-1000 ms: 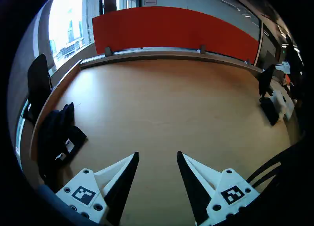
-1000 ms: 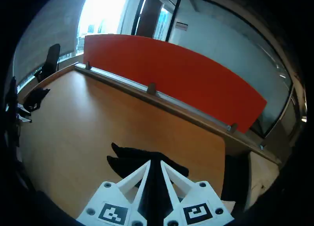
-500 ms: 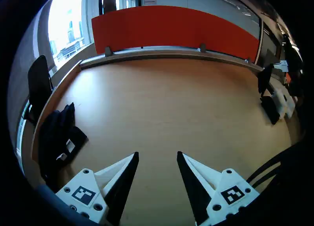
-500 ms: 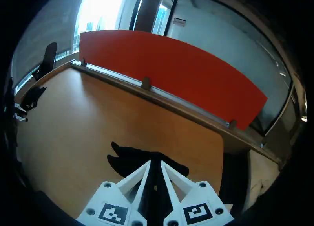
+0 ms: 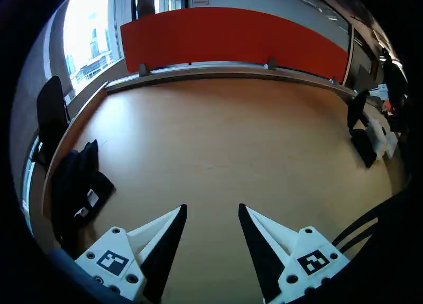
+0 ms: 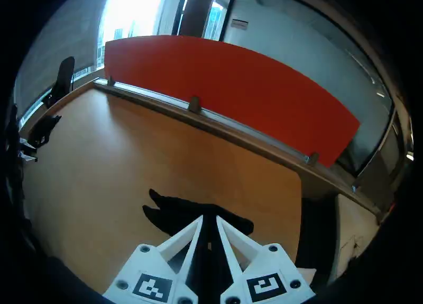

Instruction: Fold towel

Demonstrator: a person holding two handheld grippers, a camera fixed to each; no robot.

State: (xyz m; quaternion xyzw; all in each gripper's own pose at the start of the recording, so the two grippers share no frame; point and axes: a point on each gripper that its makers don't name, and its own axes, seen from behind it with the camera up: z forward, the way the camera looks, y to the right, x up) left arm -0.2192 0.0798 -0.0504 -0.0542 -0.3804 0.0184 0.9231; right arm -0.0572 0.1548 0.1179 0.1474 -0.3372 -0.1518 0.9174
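Presently we note the left gripper [image 5: 211, 206] above the near edge of the wooden table [image 5: 222, 129], fingers spread wide, gripping nothing. From the left gripper view, a dark bundle [image 5: 79, 180] with small white tags lies at the table's left edge, close to the near-left corner. A black chair [image 5: 50, 111] stands just beyond that edge. A red screen [image 5: 232, 37] runs along the far edge.

We see the right gripper [image 6: 209, 218] toward the near-right corner, fingers drawn almost together with only a slim gap left. Black cloth fills that gap: it pinches the towel [image 6: 174, 215]. The towel spreads past the fingertips to both sides, more to the left, dark and rumpled against the table top. We cannot tell whether it rests on the wood or hangs just above it.
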